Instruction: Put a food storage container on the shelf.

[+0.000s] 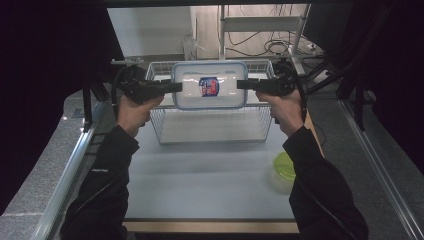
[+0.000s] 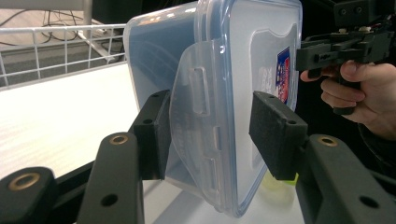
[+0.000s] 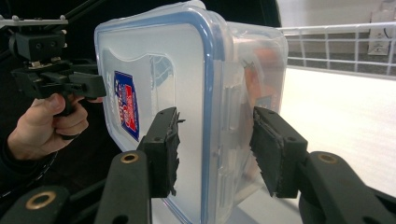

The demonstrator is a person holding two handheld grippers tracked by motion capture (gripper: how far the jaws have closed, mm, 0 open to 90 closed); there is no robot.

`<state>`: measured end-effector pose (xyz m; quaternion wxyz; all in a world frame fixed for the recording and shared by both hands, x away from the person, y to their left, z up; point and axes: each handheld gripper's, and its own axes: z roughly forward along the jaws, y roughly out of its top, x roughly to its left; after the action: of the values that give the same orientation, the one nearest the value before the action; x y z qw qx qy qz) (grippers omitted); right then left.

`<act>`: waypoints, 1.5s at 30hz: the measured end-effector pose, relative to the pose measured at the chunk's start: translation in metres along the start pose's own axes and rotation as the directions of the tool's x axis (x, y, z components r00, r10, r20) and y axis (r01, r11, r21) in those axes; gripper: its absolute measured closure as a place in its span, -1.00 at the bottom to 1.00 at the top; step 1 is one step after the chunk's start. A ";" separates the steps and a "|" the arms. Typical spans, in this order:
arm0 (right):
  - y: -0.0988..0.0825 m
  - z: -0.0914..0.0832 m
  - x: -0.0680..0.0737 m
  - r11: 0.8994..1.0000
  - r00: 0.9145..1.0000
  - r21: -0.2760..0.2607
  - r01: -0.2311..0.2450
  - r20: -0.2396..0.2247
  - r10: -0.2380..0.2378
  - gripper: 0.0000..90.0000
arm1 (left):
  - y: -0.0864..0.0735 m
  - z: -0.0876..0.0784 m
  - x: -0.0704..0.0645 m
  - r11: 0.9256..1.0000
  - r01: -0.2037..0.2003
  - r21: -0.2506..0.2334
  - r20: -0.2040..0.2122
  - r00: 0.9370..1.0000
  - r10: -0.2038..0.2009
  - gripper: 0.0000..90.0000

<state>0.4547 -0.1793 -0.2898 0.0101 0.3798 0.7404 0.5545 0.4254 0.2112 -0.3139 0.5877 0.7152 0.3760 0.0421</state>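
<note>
Over the pale desk [image 1: 210, 170], the lidded container [image 1: 210, 85] is hanging level above the wire basket [image 1: 165, 131], the left tongs [image 1: 172, 87] and right tongs [image 1: 245, 85] each clamping one short end (balancing it), with open room below, rims close.

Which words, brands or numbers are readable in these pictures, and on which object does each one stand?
No text can be read.
Sticker in red and blue on the lid of the plastic container: print too blurred to read.
Left sleeve: a small pale mark, too small to read.
</note>
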 end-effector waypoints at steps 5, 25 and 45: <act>0.008 0.005 -0.011 1.000 1.000 -0.004 -0.020 0.011 0.020 0.16 | 0.006 0.009 0.010 1.000 0.017 0.004 0.002 1.000 -0.017 0.11; 0.014 0.027 -0.029 0.996 0.996 -0.014 -0.086 0.005 0.086 0.15 | 0.007 0.017 0.030 0.999 0.046 -0.003 -0.024 0.999 -0.046 0.07; 0.001 0.037 -0.031 0.999 0.997 0.007 -0.043 0.072 0.042 0.18 | 0.003 0.021 0.031 1.000 0.005 0.024 -0.089 0.996 -0.003 -0.21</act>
<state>0.4936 -0.1668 -0.3165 0.0231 0.4152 0.7337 0.5373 0.4595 0.2118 -0.3295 0.5617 0.7190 0.4036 0.0682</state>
